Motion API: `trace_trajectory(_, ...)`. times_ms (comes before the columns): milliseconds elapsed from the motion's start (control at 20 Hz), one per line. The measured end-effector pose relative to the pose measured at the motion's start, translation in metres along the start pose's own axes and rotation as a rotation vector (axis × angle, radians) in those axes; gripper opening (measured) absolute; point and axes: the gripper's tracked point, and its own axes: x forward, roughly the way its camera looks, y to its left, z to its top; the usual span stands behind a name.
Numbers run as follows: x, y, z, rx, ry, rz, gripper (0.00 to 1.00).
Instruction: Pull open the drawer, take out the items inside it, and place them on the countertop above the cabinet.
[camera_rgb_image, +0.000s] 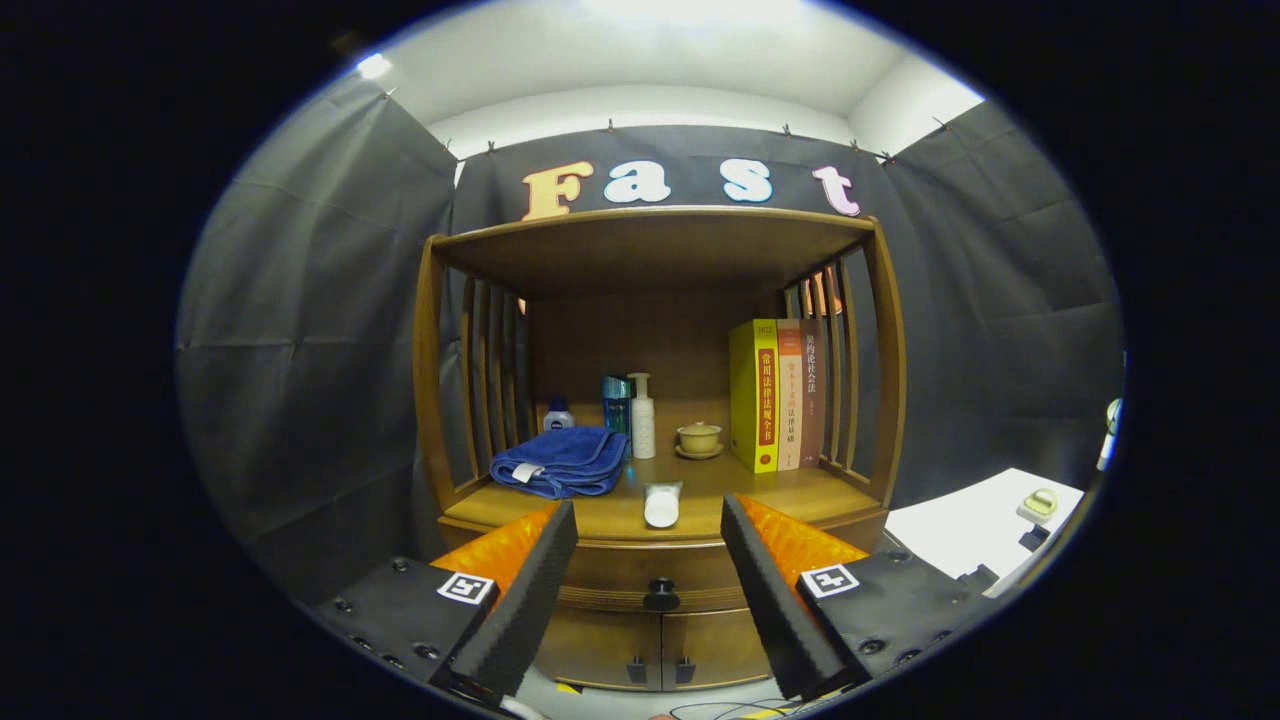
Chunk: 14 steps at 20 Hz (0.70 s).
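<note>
A wooden cabinet stands ahead, its drawer (640, 572) closed, with a round black knob (661, 594) at the front. My gripper (650, 530) is open, and the knob sits in the gap between the two black fingers (530, 590), a little beyond them. On the countertop (760, 495) above the drawer a white tube (661, 504) lies near the front edge, and a folded blue towel (560, 462) rests to its left. The drawer's inside is hidden.
Further back on the countertop stand a small white jar (558, 415), a blue bottle (616, 402), a white pump bottle (642, 415), a lidded cup on a saucer (699, 438) and three upright books (775, 395). Two lower cabinet doors (660, 648) are closed. A white table (985, 525) is at right.
</note>
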Motion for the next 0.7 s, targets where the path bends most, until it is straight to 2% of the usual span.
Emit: trace_trajectory(700, 0.0019, 0.0007, -0.0031, 0.001, 0.004, 0.005, 0.96)
